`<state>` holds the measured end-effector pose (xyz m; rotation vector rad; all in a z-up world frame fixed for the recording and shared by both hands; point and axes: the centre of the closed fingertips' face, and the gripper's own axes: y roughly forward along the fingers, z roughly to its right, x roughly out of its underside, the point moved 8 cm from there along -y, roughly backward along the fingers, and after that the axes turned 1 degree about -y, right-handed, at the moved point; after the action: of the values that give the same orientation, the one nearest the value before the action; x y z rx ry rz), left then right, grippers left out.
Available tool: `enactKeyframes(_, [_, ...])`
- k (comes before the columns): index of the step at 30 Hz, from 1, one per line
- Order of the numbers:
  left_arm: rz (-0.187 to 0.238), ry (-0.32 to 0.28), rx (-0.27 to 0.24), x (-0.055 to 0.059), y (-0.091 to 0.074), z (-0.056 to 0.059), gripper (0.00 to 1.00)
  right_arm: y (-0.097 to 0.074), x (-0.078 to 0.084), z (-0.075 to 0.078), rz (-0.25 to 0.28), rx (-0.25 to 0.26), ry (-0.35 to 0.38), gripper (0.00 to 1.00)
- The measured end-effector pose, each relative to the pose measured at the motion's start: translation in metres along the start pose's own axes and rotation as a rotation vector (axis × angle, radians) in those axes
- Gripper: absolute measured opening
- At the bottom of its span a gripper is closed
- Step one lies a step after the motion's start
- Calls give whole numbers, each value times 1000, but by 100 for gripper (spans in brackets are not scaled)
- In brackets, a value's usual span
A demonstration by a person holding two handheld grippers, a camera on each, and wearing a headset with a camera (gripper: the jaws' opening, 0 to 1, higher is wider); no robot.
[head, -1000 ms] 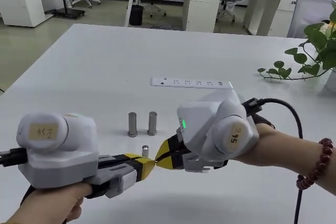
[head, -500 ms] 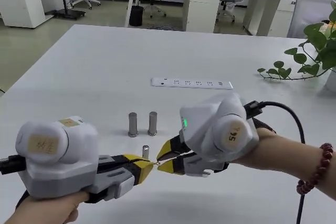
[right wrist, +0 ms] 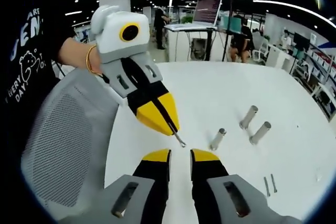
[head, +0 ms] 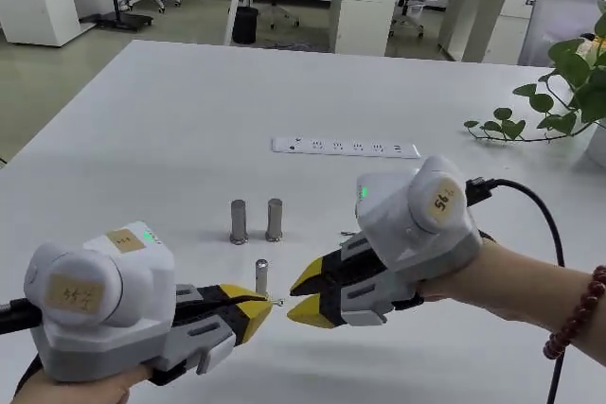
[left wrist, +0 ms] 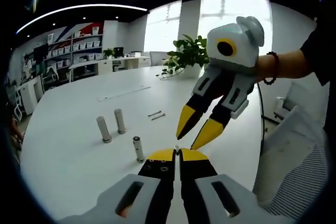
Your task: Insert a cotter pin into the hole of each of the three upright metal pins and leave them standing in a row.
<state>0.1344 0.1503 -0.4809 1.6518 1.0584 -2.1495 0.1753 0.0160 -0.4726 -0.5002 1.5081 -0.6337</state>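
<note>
Two grey metal pins [head: 239, 221] [head: 275, 219] stand side by side on the white table [head: 189, 130]. A shorter third pin [head: 261, 276] stands in front of them, just behind the gripper tips. My left gripper [head: 267, 305] is shut on a thin cotter pin [right wrist: 179, 140], whose tip pokes out past its yellow jaws [left wrist: 177, 150]. My right gripper [head: 292, 303] faces it from the right, open, with nothing between its fingers [right wrist: 180, 156]. Two loose cotter pins [left wrist: 156, 115] lie on the table beyond the standing pins.
A white power strip [head: 346, 149] lies farther back on the table. A potted plant [head: 568, 92] trails leaves over the right edge. A cable [head: 530, 210] runs from the right gripper. Desks and chairs stand beyond the table.
The right gripper, tip to tip with the left a second ago, has opened and drawn back to the right. The cotter pin stays in the left gripper.
</note>
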Motion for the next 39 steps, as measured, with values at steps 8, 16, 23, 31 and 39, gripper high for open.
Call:
enactKeyframes(8, [8, 51, 44, 0, 1, 2, 0, -2, 5, 1, 48, -32, 70, 9])
enactKeyframes(16, [18, 76, 85, -1, 1, 7, 0, 0, 5, -5, 60, -72, 65, 7])
enactKeyframes(23, [22, 86, 112, -2, 1, 11, 0, 2, 4, -9, 54, -92, 46, 4])
enactKeyframes(31, [13, 89, 122, -1, 0, 13, 0, 2, 3, -11, 36, -93, 16, 1])
enactKeyframes(39, [10, 70, 101, 1, 1, 12, 0, 0, 2, -10, 11, -72, -25, 0])
